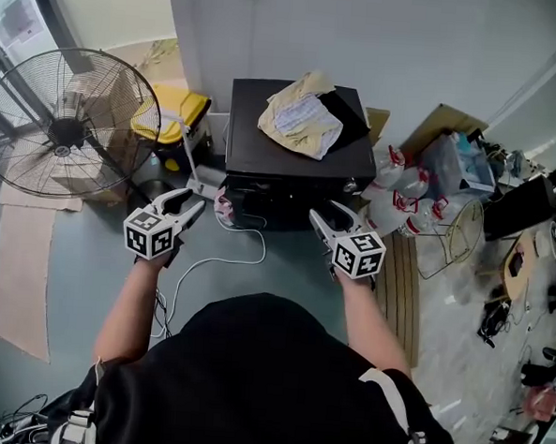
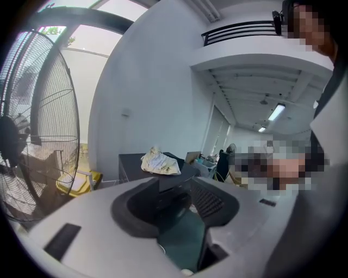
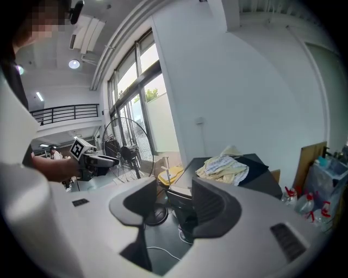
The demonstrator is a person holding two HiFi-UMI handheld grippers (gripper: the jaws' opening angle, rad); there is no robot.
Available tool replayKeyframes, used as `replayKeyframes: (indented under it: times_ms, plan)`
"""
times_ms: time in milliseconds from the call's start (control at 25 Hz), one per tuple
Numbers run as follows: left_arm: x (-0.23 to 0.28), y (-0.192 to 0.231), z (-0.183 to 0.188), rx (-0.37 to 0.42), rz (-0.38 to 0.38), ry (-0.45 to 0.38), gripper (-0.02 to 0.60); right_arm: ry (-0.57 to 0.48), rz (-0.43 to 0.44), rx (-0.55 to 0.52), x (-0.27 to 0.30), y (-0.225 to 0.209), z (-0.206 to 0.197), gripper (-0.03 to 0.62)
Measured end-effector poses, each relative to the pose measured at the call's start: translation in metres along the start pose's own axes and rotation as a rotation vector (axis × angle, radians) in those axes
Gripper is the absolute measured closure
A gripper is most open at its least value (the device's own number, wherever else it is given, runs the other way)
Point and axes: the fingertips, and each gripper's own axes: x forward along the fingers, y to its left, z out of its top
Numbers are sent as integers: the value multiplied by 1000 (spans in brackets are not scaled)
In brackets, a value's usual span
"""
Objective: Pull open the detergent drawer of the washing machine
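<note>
A black, box-shaped washing machine (image 1: pixel 301 145) is seen standing on the grey-green floor (image 1: pixel 88 252) with its back against a white wall (image 1: pixel 411 46). Its detergent drawer cannot be picked out on the dark, shadowed front face, and nothing is seen protruding from that face. A crumpled pale-yellow and white cloth (image 1: pixel 301 115) is spread over the machine's top, toward its rear right corner.

The left gripper (image 1: pixel 193 204) is held in front of the machine's left front corner, near it but not touching it. Its jaws are spread apart, and only the machine and the floor are seen through the gap between them. The right gripper (image 1: pixel 327 215) is held in front of the machine's right front corner, likewise clear of it. Its jaws are also spread, with nothing pinched between them. Both grippers are pointed toward the machine and tilted slightly downward.

A thin white cable (image 1: pixel 224 260) is trailed across the floor from the foot of the machine. A yellow plastic object (image 1: pixel 177 112) is set just left of the machine, and a large round black wire-cage fan (image 1: pixel 68 124) is placed farther left. To the right of the machine, clear plastic bags holding bottles with red caps (image 1: pixel 402 191) are piled near the wall, with a slatted wooden board (image 1: pixel 407 290) laid on the floor in front of them.
</note>
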Motion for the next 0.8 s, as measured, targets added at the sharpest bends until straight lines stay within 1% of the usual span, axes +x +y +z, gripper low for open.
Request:
replayKeyframes:
  times_ms: [400, 800]
  plan:
    - [22, -6, 6, -10, 21, -11, 393, 10, 40, -4, 13, -21, -3, 387]
    - [30, -4, 5, -19, 11, -1, 393, 12, 39, 4, 16, -27, 1, 387]
